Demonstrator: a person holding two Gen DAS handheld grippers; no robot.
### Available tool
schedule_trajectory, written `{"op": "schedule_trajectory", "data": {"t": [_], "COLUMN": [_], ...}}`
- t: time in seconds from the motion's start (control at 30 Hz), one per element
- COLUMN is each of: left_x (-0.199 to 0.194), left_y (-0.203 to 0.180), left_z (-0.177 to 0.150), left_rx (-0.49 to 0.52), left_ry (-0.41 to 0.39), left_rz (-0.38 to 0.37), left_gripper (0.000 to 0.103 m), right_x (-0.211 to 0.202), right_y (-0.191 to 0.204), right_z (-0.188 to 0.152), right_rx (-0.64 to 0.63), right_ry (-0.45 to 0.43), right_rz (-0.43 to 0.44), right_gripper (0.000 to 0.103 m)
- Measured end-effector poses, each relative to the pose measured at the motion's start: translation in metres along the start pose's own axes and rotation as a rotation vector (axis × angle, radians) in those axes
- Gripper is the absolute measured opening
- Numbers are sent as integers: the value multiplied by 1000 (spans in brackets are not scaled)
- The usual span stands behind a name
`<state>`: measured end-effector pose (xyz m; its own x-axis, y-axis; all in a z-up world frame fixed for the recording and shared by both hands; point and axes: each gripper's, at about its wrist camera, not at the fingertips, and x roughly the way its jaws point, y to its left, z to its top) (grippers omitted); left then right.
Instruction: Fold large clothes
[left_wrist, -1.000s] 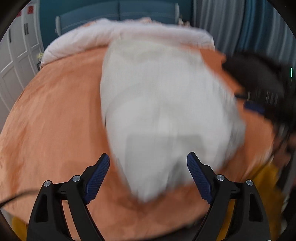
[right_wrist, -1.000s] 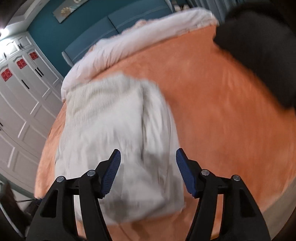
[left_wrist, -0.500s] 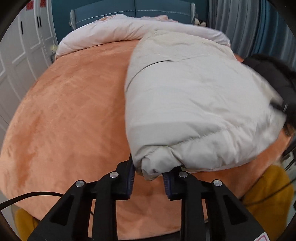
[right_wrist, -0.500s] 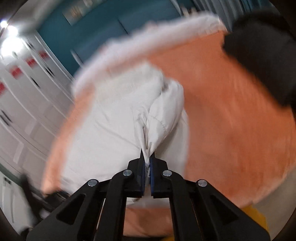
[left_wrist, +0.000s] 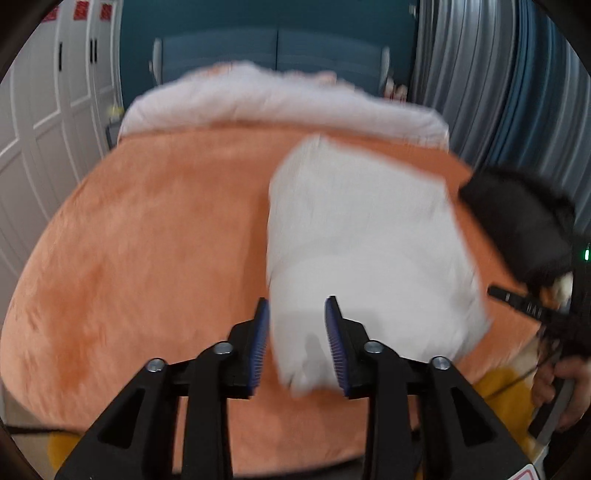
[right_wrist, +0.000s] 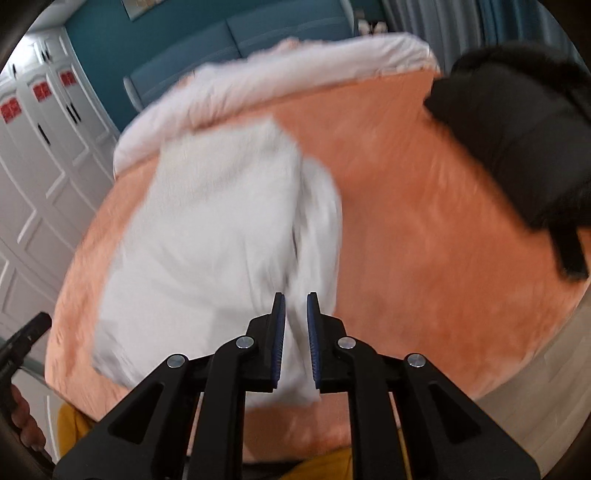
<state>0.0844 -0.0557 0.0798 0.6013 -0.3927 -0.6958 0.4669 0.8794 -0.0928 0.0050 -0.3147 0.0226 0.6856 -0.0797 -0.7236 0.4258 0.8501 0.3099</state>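
A white padded jacket (left_wrist: 369, 236) lies folded on the orange bed cover (left_wrist: 155, 236); it also shows in the right wrist view (right_wrist: 221, 229). My left gripper (left_wrist: 297, 325) holds the jacket's near left corner between its blue pads, jaws partly apart around the thick fabric. My right gripper (right_wrist: 296, 321) is nearly closed on the jacket's near right edge, a fold of white fabric between its pads. Both views are blurred by motion.
A black garment (left_wrist: 517, 229) lies on the right side of the bed, also in the right wrist view (right_wrist: 517, 140). A pale duvet (left_wrist: 280, 103) lies at the head. White wardrobe doors (right_wrist: 40, 155) stand on the left, curtains (left_wrist: 498, 81) on the right.
Both grippers closed on the jacket's near edge from wide open, then drew back; the left jaws are now wider than half a second ago. The jacket sits lower and farther right.
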Motion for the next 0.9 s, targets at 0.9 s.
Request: {"op": "schedule_trajectory", "data": {"t": [0.9], "left_x": [184], "left_y": [-19], "left_z": [46], "left_rx": [4], "left_ry": [57], "left_rz": [162], "left_gripper": [61], "right_x": [94], "right_y": [16], "right_z": [64], "right_rx": [52], "right_ry": [12], "right_rz": [25], "right_gripper": [3]}}
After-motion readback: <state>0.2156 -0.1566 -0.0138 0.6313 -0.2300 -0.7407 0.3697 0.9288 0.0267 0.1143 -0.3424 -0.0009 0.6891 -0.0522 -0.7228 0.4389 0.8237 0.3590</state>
